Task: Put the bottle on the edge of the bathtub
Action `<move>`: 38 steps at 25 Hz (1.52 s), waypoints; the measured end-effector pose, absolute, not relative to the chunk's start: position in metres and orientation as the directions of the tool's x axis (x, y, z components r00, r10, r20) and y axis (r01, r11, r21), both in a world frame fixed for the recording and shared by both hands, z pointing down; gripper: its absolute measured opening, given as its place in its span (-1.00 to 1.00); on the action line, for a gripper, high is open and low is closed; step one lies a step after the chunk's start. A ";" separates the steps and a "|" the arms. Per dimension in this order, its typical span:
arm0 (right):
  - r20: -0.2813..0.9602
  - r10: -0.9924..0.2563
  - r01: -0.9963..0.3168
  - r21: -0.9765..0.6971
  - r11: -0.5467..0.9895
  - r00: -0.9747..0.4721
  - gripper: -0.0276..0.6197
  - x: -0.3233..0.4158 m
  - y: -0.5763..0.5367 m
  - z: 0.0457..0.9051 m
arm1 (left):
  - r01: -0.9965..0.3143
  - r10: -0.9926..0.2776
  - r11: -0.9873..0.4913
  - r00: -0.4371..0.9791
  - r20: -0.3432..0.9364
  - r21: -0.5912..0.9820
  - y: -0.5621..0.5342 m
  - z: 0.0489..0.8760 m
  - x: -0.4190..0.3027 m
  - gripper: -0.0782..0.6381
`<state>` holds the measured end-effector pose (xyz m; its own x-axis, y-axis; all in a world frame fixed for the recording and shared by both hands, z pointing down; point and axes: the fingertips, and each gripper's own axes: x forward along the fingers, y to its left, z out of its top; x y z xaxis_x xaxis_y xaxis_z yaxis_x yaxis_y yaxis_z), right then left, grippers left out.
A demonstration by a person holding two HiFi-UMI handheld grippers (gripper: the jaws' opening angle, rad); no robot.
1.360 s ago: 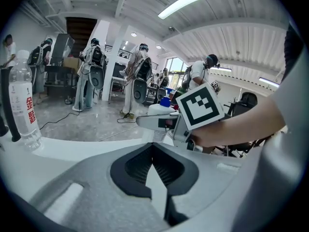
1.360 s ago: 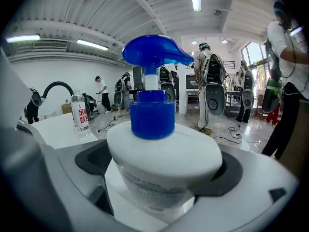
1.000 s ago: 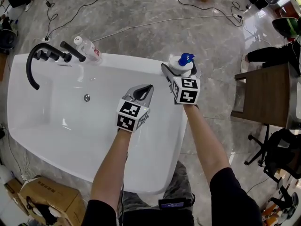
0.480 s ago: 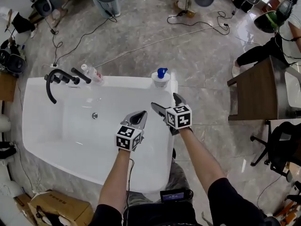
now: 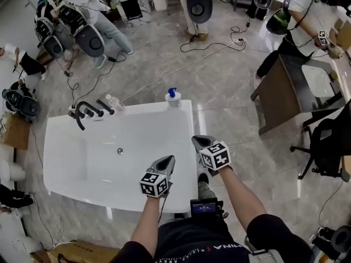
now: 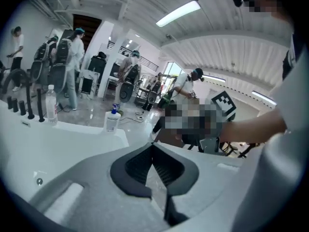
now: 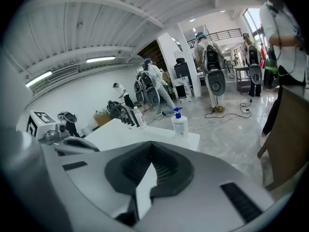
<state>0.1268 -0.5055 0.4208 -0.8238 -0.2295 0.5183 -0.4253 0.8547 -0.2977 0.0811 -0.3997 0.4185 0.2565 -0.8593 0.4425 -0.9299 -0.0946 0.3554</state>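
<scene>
Bottle with a blue pump stands upright on the far corner of the bathtub edge, released. Right gripper, at the bottle a second ago, has drawn back toward the person, its fingers just closed on nothing. Left gripper is pulled back too, fingers together and empty. Placement looks complete.

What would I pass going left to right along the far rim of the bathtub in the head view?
black faucet → clear water bottle → blue-pump bottle
</scene>
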 end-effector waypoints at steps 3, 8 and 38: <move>0.497 -0.281 -0.447 -0.253 0.858 -0.821 -0.87 0.164 -0.456 0.397 | -0.928 -0.851 -0.205 0.325 0.412 0.310 -0.366 0.401 0.109 -0.76; 0.478 -0.361 -0.504 -0.212 0.837 -0.801 -0.87 0.206 -0.361 0.374 | -0.909 -0.872 -0.263 0.367 0.323 0.322 -0.273 0.373 0.129 -0.76; 0.436 -0.450 -0.549 -0.128 0.826 -0.779 -0.88 0.259 -0.164 0.323 | -0.897 -0.865 -0.384 0.432 0.255 0.216 -0.117 0.329 0.187 -0.76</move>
<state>0.2592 -0.1642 0.3234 -0.7792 -0.4501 0.4362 -0.5490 0.8259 -0.1283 0.1867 -0.1173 0.3286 0.4320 -0.8652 0.2546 -0.8974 -0.3845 0.2163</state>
